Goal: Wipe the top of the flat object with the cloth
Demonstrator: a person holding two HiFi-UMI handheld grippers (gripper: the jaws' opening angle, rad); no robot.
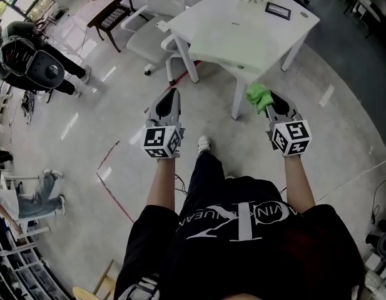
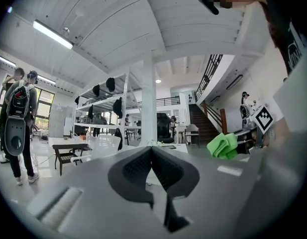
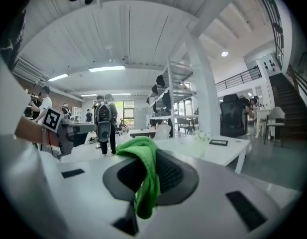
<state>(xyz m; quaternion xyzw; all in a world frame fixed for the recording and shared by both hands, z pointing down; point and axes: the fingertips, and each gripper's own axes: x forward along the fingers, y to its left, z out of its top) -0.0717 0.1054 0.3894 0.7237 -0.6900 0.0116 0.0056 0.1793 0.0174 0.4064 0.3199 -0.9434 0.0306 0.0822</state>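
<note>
**Cloth.** The green cloth [image 1: 258,95] is clamped between the jaws of the right hand-held gripper [image 1: 271,105], just right of centre in the head view. It is held in the air, short of the near corner of the white counter [image 1: 243,36]. In the right gripper view the cloth [image 3: 146,178] is bunched at the top of the jaws and hangs down in a loose fold between the pads.

**Handling.** Judged soft, light and limp.
- It will drape and fold rather than hold a shape.
- The present grip takes a gathered fold.
- A free flap should hang below the jaws to meet the surface.

**Left hand-held gripper.** The left hand-held gripper [image 1: 171,99] is at centre left of the head view, over the floor. Its pads are closed against each other with nothing between them [image 2: 152,156].

**Target.** A dark, thin, framed flat object [image 1: 278,10] lies on the counter's far side, at the upper right of the head view. It is probably the item to wipe. It looks rigid and light, so it may slide under wiping pressure; the free gripper can steady an edge.
</note>
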